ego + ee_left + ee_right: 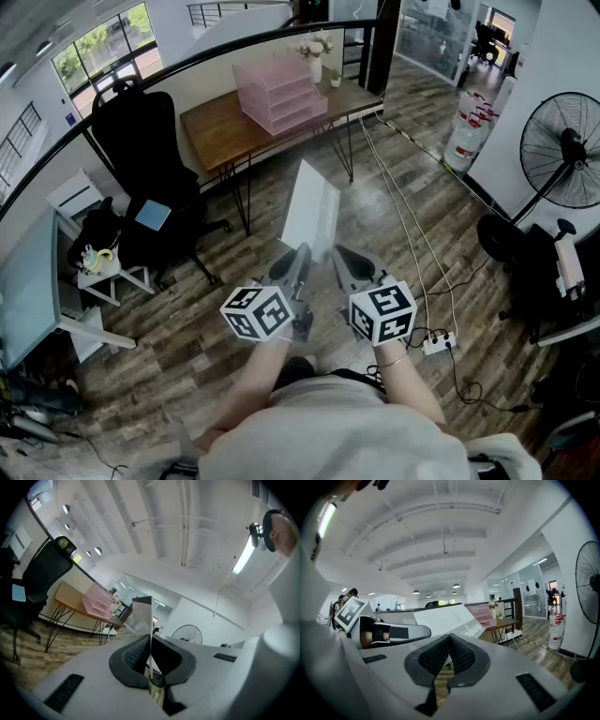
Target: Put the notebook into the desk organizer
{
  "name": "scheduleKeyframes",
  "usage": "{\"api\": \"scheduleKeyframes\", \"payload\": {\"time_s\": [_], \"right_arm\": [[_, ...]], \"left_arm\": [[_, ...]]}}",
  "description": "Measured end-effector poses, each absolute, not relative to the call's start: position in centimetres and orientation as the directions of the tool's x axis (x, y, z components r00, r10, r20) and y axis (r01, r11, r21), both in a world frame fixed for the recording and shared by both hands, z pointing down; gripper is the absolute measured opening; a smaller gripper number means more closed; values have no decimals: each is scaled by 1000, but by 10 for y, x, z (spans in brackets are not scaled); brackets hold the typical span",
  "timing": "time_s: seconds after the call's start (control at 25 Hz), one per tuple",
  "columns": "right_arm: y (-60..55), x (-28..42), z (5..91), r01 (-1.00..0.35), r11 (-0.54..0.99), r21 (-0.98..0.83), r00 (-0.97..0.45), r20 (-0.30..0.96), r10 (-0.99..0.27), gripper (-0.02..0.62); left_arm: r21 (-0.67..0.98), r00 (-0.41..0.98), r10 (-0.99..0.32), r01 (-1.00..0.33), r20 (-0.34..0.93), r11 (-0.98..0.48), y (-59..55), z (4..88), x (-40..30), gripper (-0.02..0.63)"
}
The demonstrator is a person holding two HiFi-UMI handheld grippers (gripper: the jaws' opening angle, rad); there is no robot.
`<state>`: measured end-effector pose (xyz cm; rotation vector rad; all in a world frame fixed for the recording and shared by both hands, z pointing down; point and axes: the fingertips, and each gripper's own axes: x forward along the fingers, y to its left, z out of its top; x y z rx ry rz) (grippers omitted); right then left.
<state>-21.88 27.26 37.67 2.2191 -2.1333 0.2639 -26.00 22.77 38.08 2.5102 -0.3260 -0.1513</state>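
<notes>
The notebook, thin and white-grey, stands upright in the air in front of me. My left gripper is shut on its lower edge; in the left gripper view the notebook shows edge-on, pinched between the dark pads of that gripper. My right gripper hangs just right of it, shut with nothing between its jaws; from there the notebook lies tilted to the left. The pink desk organizer sits far ahead on a wooden desk.
A black office chair stands left of the desk, with a small white side table near it. A standing fan and water bottles are at the right. Cables and a power strip lie on the wood floor.
</notes>
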Motion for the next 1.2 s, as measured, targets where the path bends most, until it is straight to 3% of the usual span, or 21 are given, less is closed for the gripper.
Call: {"api": "scheduleKeyframes", "payload": {"time_s": [0.28,1.2], "right_arm": [[276,-209,373,-998,-65,-5,63,164,-984,-2],[241,-207,370,-994,-92,-58,85,124,-989,0]], "left_arm": [[567,966,-258,-199,-26,-800,232,379,-254,18],[593,973,-230,-172,-23,-786,202,390,-248,18]]}}
